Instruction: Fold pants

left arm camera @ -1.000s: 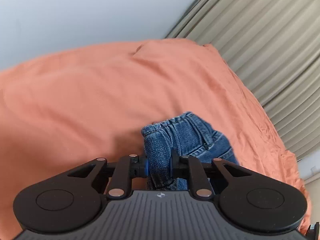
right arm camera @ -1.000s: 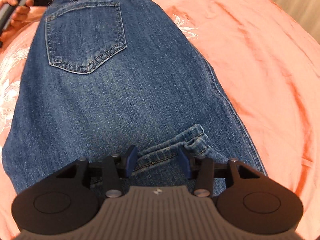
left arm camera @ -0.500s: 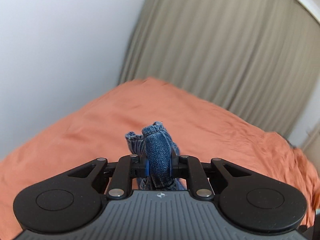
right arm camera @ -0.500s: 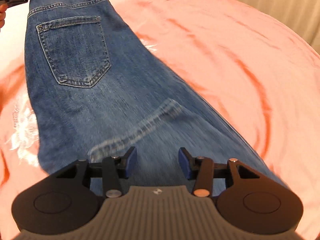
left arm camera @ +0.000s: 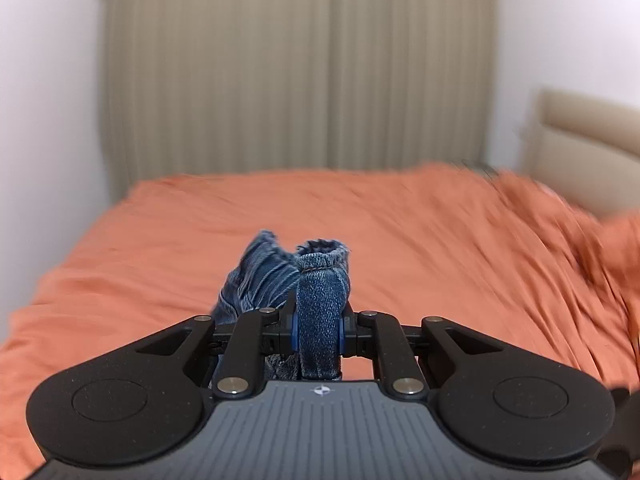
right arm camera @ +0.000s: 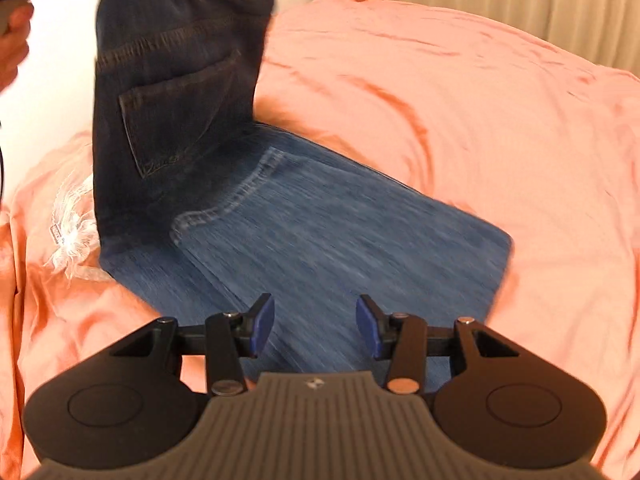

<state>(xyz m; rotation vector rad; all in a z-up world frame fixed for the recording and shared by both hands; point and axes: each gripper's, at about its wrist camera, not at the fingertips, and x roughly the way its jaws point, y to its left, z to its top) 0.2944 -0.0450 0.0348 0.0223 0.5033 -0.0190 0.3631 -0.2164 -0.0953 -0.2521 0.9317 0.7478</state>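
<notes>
1. On the left side of the bed (right arm camera: 460,120), a person's hand (right arm camera: 14,40) shows at the edge of the right wrist view, beside the raised top of the jeans (right arm camera: 304,232).
2. Clamped between the pads of the left gripper (left arm camera: 319,330) is a bunched fold of the denim waistband (left arm camera: 320,300); the grip looks firm, with cloth sticking up past the fingers.
3. From that held end the upper part of the jeans, with its back pocket (right arm camera: 176,120), hangs upright and in shadow, while the lower part lies flat on the orange bedspread (left arm camera: 420,240).
4. Toward the right, the right gripper (right arm camera: 315,326) hovers just above the flat denim with its jaws apart and nothing between them.
5. I judge the step in hand to be carrying the waist end over the flat part to make the fold.
6. To do it well, the left gripper should keep its clamp tight until the waist end lies over the far end, edges squared.
7. The free right gripper could press on the flat layer near the crease so it does not drag or bunch.
8. A slow lowering would help, since heavy denim swings and may land skewed.
9. Only once the cloth rests flat should the left jaws let go.
</notes>
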